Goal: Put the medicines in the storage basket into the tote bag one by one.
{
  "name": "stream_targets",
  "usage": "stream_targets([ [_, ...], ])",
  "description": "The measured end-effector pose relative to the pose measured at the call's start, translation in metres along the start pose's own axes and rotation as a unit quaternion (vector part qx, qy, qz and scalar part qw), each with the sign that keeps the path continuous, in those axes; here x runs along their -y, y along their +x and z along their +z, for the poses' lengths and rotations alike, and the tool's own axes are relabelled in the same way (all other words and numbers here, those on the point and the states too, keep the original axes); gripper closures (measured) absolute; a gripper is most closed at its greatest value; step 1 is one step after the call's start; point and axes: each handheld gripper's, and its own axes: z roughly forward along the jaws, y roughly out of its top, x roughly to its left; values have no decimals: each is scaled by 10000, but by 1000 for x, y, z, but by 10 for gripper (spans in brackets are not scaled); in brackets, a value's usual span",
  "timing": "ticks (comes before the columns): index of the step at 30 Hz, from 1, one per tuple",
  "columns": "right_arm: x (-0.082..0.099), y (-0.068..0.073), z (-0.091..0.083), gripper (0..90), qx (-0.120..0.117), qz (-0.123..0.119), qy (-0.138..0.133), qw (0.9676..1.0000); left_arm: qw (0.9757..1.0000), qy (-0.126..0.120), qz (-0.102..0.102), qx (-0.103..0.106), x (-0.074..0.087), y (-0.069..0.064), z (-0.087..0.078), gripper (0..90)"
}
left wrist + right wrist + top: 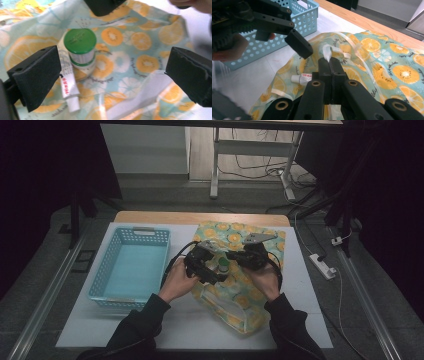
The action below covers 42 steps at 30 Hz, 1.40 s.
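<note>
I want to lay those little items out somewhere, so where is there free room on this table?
The blue basket looks empty inside. The white table is bare along its near edge, between basket and fruit-print bag, and in a strip right of the bag. The crowded spot is the bag's opening: both claws, the green-capped jar and the tube.
</note>
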Motion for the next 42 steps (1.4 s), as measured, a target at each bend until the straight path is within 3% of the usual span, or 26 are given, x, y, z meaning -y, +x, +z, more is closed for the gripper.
stream_targets([
  [11,1,4,3,900,-42,-51,61,10000,9991,17,143,410,18,-9,1,17],
  [15,1,5,5,900,-49,-64,87,9999,9991,142,226,315,24,-14,6,5],
  [24,2,5,4,900,-56,-64,98,9999,9980,262,492,310,33,-22,16,0],
  [42,2,7,5,900,-67,-103,124,9998,9963,665,530,144,40,-21,44,19],
])
